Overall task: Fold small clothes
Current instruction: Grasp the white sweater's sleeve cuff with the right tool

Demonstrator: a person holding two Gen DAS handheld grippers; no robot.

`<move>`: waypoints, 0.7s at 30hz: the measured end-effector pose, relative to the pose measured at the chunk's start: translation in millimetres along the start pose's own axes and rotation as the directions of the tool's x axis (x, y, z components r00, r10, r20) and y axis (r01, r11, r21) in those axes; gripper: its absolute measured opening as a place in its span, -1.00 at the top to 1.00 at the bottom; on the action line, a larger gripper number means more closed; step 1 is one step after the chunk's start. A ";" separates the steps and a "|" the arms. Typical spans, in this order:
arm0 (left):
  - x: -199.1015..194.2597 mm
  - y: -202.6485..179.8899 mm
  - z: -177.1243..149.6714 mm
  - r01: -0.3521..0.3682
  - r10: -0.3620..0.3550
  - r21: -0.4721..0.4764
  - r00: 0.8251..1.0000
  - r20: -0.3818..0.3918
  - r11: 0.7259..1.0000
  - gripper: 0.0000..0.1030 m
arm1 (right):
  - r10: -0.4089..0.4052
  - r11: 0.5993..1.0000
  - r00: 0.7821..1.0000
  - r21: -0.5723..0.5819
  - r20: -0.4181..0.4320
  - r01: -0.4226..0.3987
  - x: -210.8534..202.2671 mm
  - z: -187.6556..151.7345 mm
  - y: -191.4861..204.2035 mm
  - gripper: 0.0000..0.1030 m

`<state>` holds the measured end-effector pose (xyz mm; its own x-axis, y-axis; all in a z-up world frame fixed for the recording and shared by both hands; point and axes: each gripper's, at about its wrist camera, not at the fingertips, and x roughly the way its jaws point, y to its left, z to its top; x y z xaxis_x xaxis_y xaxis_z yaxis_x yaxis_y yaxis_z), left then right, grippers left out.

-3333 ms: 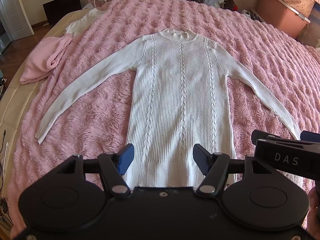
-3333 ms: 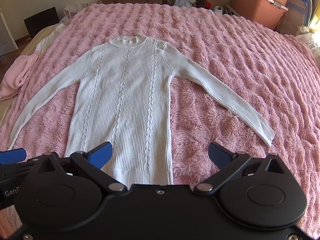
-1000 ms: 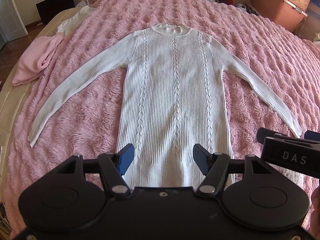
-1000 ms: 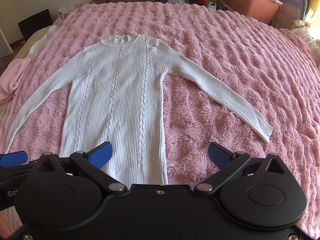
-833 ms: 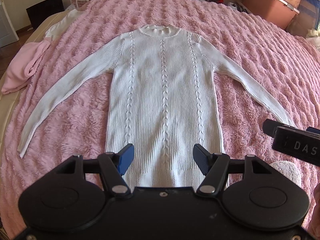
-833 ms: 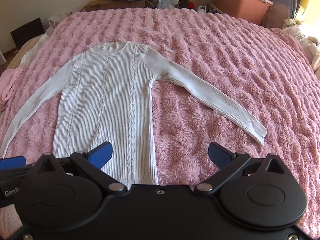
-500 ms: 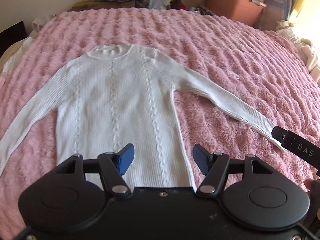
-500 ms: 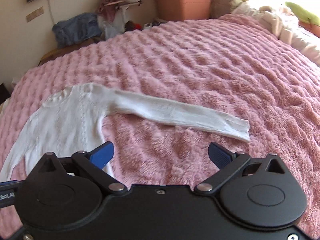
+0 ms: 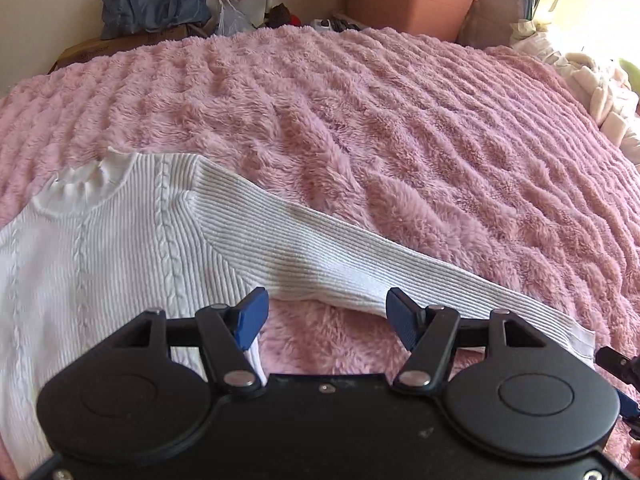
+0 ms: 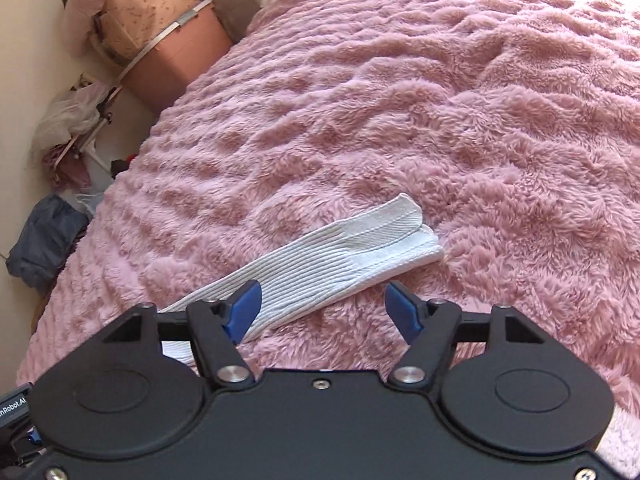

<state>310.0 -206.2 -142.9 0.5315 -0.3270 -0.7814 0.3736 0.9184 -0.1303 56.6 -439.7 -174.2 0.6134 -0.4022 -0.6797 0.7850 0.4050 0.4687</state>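
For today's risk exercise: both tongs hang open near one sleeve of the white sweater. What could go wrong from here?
1. The right tongs may pinch the fluffy pink blanket along with the sleeve cuff.
2. Lifting the sleeve could drag the flat sweater body askew.
3. The left tongs, near the underarm, might grab only one layer.

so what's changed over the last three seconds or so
Both claws swung from the hem end of the white ribbed cable-knit sweater toward its outstretched sleeve: the left claw now sits by the underarm, the right claw just short of the cuff. Both are open, nothing gripped. The sweater still lies flat on the fluffy pink blanket.
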 end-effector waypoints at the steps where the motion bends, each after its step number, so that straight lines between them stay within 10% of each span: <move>1: 12.5 0.5 3.6 0.000 0.000 0.000 1.000 -0.005 1.000 -0.33 | -0.014 1.000 1.000 0.016 0.000 0.014 5.0 1.3 -2.1 -0.37; 13: 74.8 0.2 15.5 -0.006 0.005 -0.020 0.998 -0.065 1.000 -0.33 | -0.087 0.986 0.994 0.138 -0.063 0.095 51.6 4.2 -22.5 -0.16; 21: 91.1 -0.4 6.6 -0.002 0.001 -0.009 0.996 -0.090 1.000 -0.33 | -0.053 0.993 0.998 0.102 -0.026 0.056 53.6 9.8 -19.9 0.73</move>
<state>363.3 -237.9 -210.0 0.4614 -0.3045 -0.8333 0.3653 0.9211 -0.1343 74.8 -477.4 -214.5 0.5683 -0.4014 -0.7183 0.8226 0.2964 0.4852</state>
